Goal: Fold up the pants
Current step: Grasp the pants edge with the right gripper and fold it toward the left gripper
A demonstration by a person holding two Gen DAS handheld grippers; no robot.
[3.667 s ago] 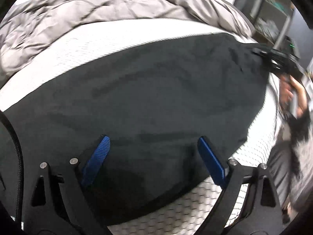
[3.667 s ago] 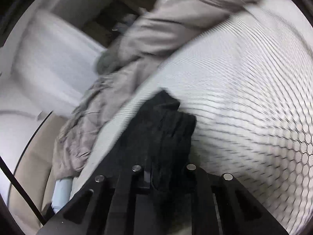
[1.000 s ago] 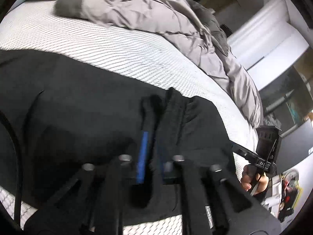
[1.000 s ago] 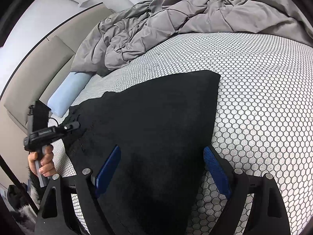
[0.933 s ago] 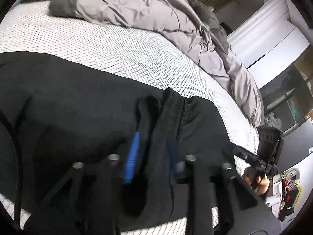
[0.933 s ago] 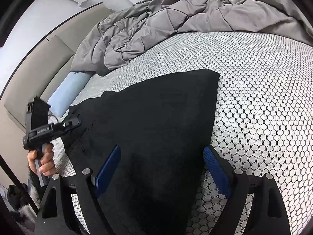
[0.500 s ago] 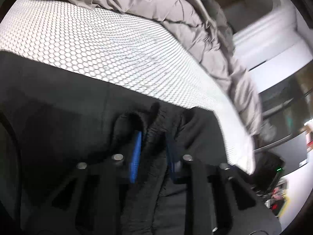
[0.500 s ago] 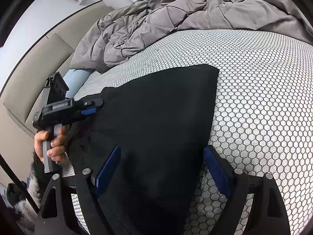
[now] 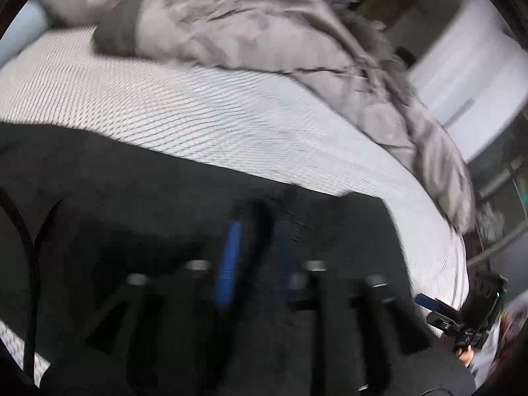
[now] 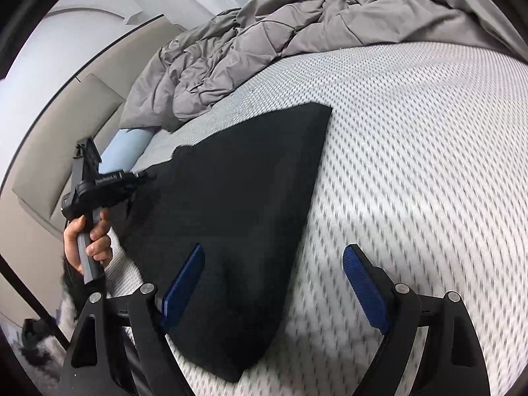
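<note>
The black pants (image 10: 237, 194) lie folded flat on the white honeycomb mattress (image 10: 412, 151). In the left wrist view the pants (image 9: 132, 217) fill the lower half, blurred. My left gripper (image 9: 255, 241) is shut on a bunched edge of the pants; it also shows in the right wrist view (image 10: 140, 176), pinching the pants' left edge. My right gripper (image 10: 274, 274) is open and empty, hovering over the near corner of the pants. It appears small at the far right of the left wrist view (image 9: 429, 305).
A crumpled grey duvet (image 10: 280, 33) lies along the far side of the bed. A light blue pillow (image 10: 127, 148) sits by the beige headboard (image 10: 49, 151). The mattress right of the pants is bare. Shelves and a white wall (image 9: 462, 76) stand beyond the bed.
My left gripper, shut on the pants' edge, has lifted and carried it across; its view is blurred with motion. My right gripper stayed open, its view shifting slightly.
</note>
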